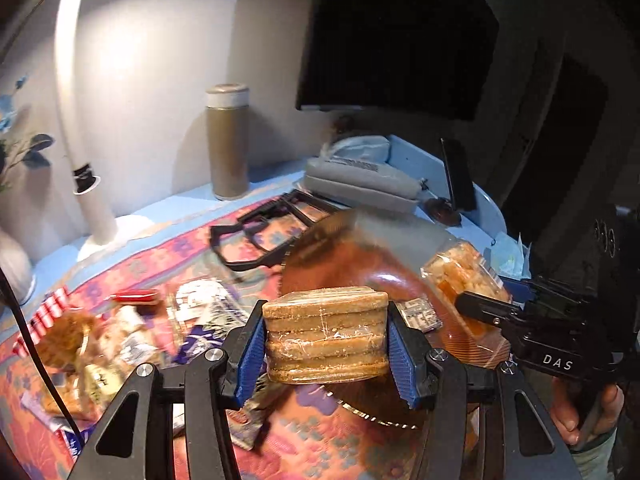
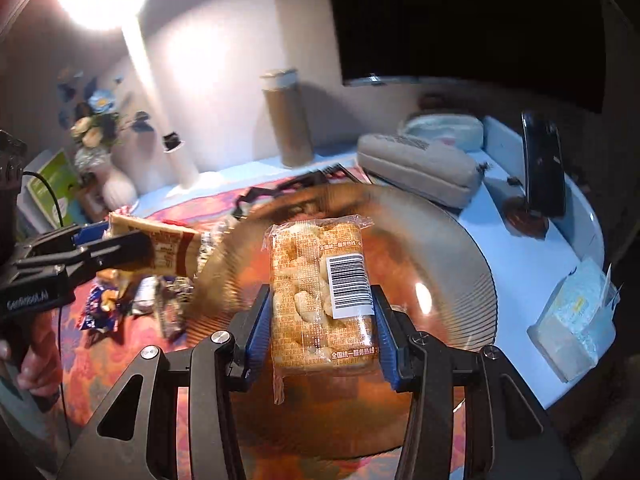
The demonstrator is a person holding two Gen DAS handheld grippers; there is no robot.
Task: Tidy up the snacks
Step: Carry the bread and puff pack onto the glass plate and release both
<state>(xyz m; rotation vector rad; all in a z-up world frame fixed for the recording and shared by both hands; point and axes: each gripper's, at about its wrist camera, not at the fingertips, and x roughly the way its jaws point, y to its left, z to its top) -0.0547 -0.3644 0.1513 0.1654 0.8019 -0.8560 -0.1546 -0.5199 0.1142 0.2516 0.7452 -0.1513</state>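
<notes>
My left gripper [image 1: 326, 340] is shut on a clear-wrapped stack of brown biscuits [image 1: 326, 334], held above the near rim of a large clear glass plate [image 1: 316, 248]. My right gripper [image 2: 322, 332] is shut on a clear pack of pale puffed snacks with a barcode label [image 2: 320, 292], held over the same plate [image 2: 452, 248]. Each gripper shows in the other's view: the right one with its pack [image 1: 468, 276] at the right, the left one with its biscuit pack [image 2: 160, 252] at the left. A heap of loose snack packets [image 1: 120, 328] lies on the patterned cloth left of the plate.
A tall brown canister [image 1: 227, 140] and a white lamp post [image 1: 86, 184] stand at the back. A black frame [image 1: 264, 232] lies behind the plate. Grey pouches [image 1: 360, 180] and a dark phone on a stand [image 2: 544, 168] are at the back right. A tissue pack [image 2: 572, 320] sits at the right.
</notes>
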